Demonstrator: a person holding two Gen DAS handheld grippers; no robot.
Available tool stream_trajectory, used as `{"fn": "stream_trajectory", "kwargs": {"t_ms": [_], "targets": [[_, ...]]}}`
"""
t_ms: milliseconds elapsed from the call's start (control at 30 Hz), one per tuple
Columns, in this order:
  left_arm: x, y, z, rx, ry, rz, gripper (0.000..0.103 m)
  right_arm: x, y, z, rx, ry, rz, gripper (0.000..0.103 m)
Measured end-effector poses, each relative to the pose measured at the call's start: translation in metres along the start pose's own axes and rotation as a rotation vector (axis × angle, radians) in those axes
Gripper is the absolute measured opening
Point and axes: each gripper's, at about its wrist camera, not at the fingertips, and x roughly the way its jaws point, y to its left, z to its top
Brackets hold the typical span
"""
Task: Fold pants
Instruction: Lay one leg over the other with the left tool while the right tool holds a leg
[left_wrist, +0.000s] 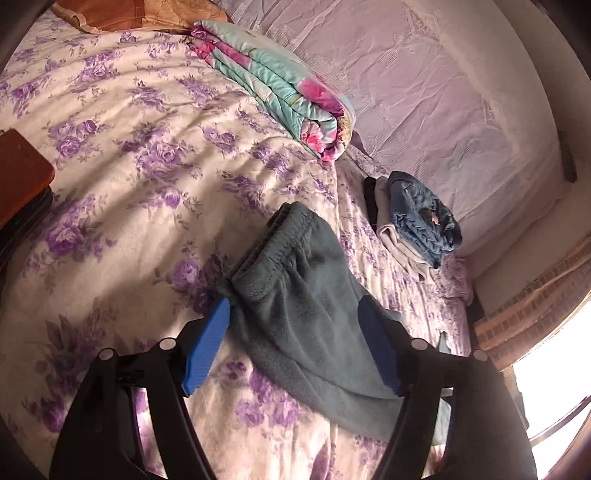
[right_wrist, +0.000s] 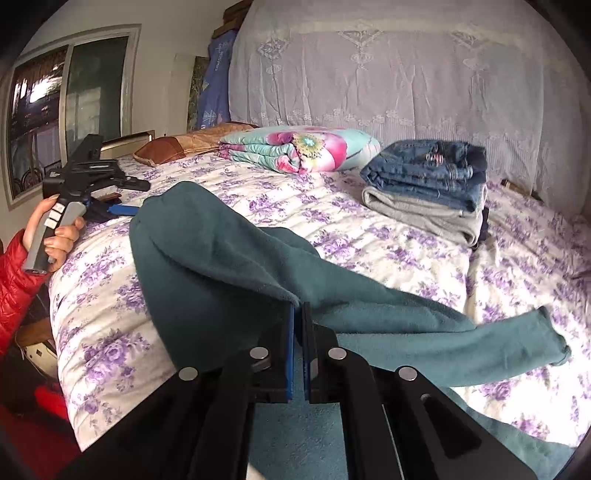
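Floral bedspread (left_wrist: 129, 155) underfoot of everything, lilac drape behind. Right gripper (right_wrist: 298, 314) pinched tight on a fold of the teal pants (right_wrist: 221, 258), edge lifted off the bed. Left gripper (left_wrist: 295, 325) spread wide, blue pads either side of the waistband end, pressing on nothing; no earlier view to compare. Pants stretched lengthwise from waistband by the left gripper to a leg cuff lying out right. Beyond: stacked jeans (right_wrist: 432, 170) and folded quilt (right_wrist: 299, 147), well apart, nothing blocking the fold.
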Motion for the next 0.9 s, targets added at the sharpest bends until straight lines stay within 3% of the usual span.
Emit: {"fn": "stream_trajectory", "kwargs": {"t_ms": [67,200,400,533,600,633,667,900], "targets": [[0.003,-0.003,-0.001,0.032,-0.009,0.033,0.057,-0.008,0.010,0.000,-0.035,0.000,0.000,0.004],[0.000,0.005,0.001,0.003,-0.034,0.016,0.013,-0.015,0.029,-0.012,-0.098,0.041,0.002,0.003],[-0.012,0.010,0.007,-0.023,-0.069,-0.019,0.012,-0.013,0.051,-0.021,-0.177,0.076,-0.023,0.002],[-0.016,0.008,0.006,-0.012,-0.048,-0.007,0.012,-0.014,0.057,-0.019,-0.229,0.047,-0.078,0.004],[-0.017,0.010,0.004,-0.007,-0.045,-0.001,0.012,-0.012,0.060,-0.019,-0.260,0.048,-0.089,0.017],[-0.018,0.012,0.004,-0.011,-0.047,-0.003,0.012,-0.010,0.061,-0.019,-0.273,0.052,-0.086,0.034],[-0.018,0.014,0.004,-0.018,-0.046,-0.009,0.012,-0.008,0.063,-0.020,-0.295,0.056,-0.087,0.041],[-0.008,0.029,0.003,-0.066,-0.029,-0.033,0.012,0.010,0.066,-0.019,-0.397,0.091,-0.128,0.038]]}}
